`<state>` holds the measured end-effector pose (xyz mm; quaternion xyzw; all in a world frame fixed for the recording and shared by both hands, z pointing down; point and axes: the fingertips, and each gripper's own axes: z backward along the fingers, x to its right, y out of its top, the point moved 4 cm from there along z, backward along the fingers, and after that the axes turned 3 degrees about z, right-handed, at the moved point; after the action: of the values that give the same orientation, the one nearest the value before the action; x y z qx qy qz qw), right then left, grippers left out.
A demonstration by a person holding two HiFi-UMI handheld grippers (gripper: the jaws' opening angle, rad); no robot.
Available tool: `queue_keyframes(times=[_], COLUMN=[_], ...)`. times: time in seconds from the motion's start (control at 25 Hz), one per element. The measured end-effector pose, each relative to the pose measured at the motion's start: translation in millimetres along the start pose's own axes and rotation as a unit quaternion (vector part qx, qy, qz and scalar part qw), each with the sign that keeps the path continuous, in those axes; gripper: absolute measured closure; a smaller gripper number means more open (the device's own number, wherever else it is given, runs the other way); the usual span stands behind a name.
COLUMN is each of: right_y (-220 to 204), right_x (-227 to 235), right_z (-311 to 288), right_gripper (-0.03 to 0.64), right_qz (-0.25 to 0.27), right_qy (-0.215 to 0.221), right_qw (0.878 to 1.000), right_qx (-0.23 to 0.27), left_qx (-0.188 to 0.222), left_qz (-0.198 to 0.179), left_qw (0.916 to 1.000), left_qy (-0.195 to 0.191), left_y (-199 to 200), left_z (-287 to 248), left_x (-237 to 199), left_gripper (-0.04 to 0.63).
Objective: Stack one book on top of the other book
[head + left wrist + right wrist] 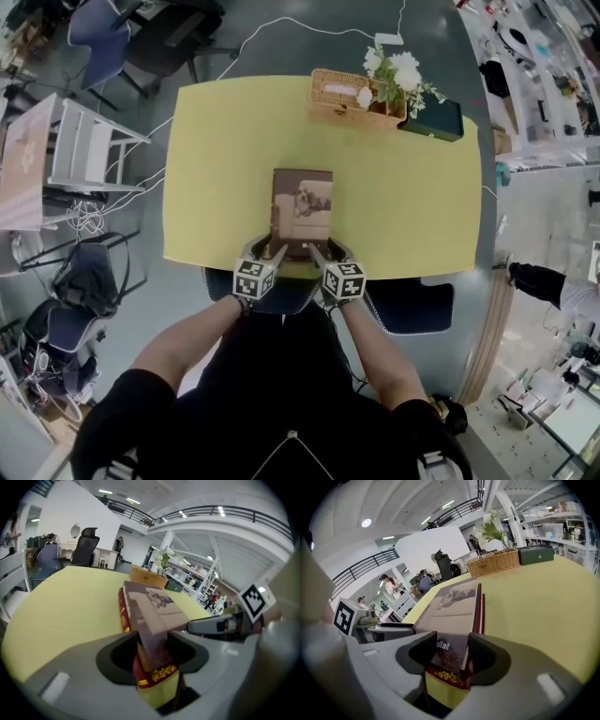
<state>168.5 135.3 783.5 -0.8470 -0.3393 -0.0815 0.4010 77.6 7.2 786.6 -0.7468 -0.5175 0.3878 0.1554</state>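
A brown-grey book with a photo cover lies on a red book with gold print on the yellow table, close to its near edge. Only the red book's edge shows beneath it. My left gripper is shut on the top book's near left corner, which sits between the jaws. My right gripper is shut on the near right corner. In each gripper view the other gripper shows alongside. The red book's near end shows just below both sets of jaws.
At the table's far side stand a wicker basket, white flowers and a dark green box. Chairs and a white rack are to the left. A dark chair sits at the near edge.
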Motion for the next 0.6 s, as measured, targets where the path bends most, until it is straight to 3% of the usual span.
queue_keyframes(times=[0.6], right_y=[0.1], right_x=[2.3], right_z=[-1.6], right_gripper=[0.403], right_qz=[0.002], right_qy=[0.007], right_qw=[1.000], right_qx=[-0.001], left_qx=[-0.004], left_qz=[-0.010], left_qw=[0.9999], left_qy=[-0.005], left_y=[0.6], left_z=[-2.4], left_x=[-0.9], left_gripper=[0.376])
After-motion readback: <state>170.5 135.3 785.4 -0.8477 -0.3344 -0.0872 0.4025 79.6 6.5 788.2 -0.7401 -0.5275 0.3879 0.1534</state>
